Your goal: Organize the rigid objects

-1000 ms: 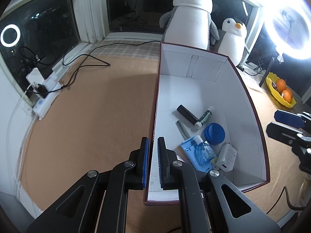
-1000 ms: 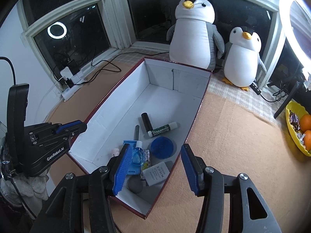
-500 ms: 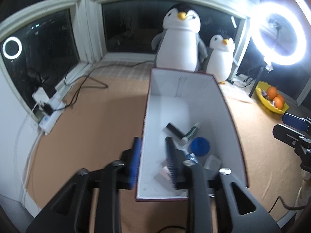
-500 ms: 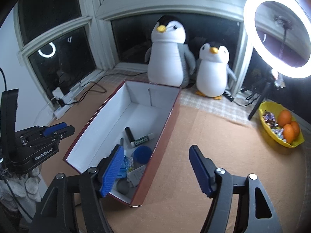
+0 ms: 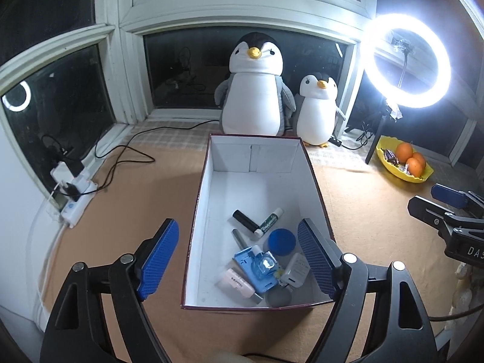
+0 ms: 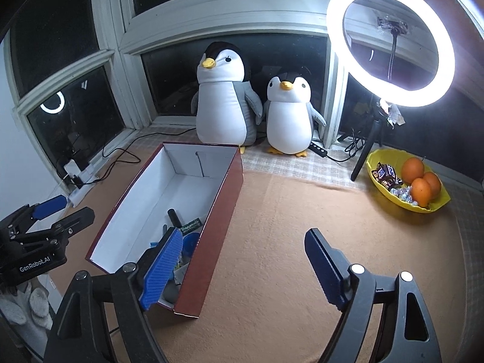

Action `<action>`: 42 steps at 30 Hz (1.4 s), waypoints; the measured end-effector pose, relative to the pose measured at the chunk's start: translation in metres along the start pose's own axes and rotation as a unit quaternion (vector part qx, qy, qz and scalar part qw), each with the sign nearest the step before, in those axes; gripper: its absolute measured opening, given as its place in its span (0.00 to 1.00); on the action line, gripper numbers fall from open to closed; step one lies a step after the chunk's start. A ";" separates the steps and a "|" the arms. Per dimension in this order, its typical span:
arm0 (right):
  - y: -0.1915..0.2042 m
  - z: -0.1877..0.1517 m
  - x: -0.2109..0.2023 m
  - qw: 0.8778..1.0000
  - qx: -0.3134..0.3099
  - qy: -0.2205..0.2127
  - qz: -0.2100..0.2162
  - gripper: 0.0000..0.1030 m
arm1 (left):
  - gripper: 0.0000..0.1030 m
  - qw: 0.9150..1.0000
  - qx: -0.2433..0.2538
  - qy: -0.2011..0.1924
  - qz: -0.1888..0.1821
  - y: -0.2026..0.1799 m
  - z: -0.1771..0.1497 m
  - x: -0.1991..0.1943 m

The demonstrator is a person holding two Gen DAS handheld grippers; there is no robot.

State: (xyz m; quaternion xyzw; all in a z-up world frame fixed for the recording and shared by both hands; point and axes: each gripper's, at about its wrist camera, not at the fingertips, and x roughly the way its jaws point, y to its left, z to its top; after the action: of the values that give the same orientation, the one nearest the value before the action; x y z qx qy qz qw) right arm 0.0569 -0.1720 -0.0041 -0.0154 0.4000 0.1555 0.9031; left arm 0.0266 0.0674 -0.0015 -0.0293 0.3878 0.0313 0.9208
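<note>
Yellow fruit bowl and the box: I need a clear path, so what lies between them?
Only bare tan mat between the box and the yellow fruit bowl, shown in the right wrist view.

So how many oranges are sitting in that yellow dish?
3, all at the right end of the yellow dish: one orange at the back, one at the front, one behind it to the right. More could be hidden behind them.

Lighting: one ring light (image 6: 390, 40), upper right, blown out to white with a halo; its reflection (image 5: 16, 99) shows in the dark window panes (image 5: 211, 72). Room otherwise dim. Tabletop (image 6: 287, 242) warm orange, shadowed beside the box (image 5: 257, 163). Focus: sharp. Distortion: strong fisheye bowing, black vignetted corners.
</note>
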 end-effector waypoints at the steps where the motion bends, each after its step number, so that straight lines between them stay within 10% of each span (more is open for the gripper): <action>1: 0.000 0.000 -0.001 1.000 0.000 -0.001 -0.001 0.77 | 0.79 1.000 0.001 0.002 0.001 0.000 0.000 0.000; 42: -0.007 -0.007 0.004 1.000 -0.002 0.004 -0.005 0.78 | 0.79 1.000 0.001 0.002 0.001 -0.006 -0.001 -0.006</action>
State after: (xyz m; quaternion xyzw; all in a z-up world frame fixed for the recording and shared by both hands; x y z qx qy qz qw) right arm 0.0564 -0.1784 -0.0121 -0.0201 0.4032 0.1520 0.9022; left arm 0.0222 0.0615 0.0019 -0.0277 0.3897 0.0320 0.9199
